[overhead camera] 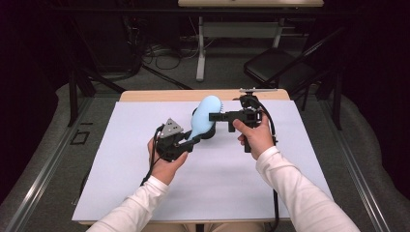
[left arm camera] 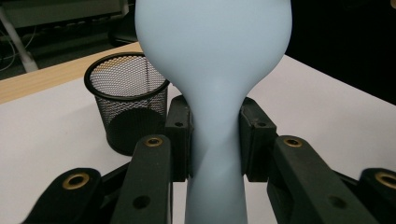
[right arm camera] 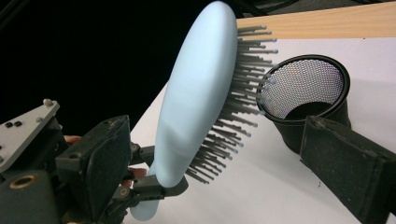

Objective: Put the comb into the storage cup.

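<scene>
A light blue hairbrush (overhead camera: 205, 113) is held up over the white table, head up and tilted away from me. My left gripper (overhead camera: 186, 141) is shut on its narrow handle; in the left gripper view both pads (left arm camera: 180, 140) press the blue handle (left arm camera: 217, 154). In the right gripper view the brush (right arm camera: 196, 93) shows its smooth back and grey bristles, with the left gripper's finger (right arm camera: 159, 184) clamped low on the handle. My right gripper (overhead camera: 215, 117) is level with the brush head and open; its jaws stand wide on either side of the brush without touching it.
A black mesh cup (overhead camera: 209, 134) stands upright on the white table cover (overhead camera: 145, 193) just behind the brush, its mouth open (left arm camera: 126, 74) (right arm camera: 308, 93). The table's wooden back edge (overhead camera: 145, 95) lies beyond it. A folding chair (overhead camera: 278, 67) stands on the floor past the table.
</scene>
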A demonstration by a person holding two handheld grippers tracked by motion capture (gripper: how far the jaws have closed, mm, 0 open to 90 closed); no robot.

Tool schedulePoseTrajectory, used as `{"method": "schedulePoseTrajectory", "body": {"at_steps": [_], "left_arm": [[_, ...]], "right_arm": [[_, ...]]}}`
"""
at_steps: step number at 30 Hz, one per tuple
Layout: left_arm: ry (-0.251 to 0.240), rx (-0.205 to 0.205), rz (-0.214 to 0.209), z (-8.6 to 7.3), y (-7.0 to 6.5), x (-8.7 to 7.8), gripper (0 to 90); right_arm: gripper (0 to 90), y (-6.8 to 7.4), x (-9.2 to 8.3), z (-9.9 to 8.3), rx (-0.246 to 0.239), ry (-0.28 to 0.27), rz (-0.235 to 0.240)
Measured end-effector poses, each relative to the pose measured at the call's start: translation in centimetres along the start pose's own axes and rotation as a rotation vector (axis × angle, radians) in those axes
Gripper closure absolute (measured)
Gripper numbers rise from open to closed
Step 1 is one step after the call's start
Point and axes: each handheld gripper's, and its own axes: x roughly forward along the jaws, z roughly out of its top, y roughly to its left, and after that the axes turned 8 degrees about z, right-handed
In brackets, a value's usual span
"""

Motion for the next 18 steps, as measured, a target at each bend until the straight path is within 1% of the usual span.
{"method": "schedulePoseTrajectory", "body": {"at_steps": [8, 15, 18], "left_arm": [[-0.004, 0.001, -0.012, -0.09, -0.38, 0.04, 69.2], [-0.004, 0.002, -0.026, -0.27, -0.75, 0.12, 69.2], [-0.006, 0.002, -0.025, -0.35, -0.85, 0.15, 69.2]], "right_arm": [[14.0, -0.04, 0.00, 0.04, 0.009, -0.014, 0.014], [14.4, -0.12, 0.18, 0.07, 0.025, -0.015, 0.019], [15.2, -0.17, 0.29, 0.07, 0.033, -0.017, 0.020]]}}
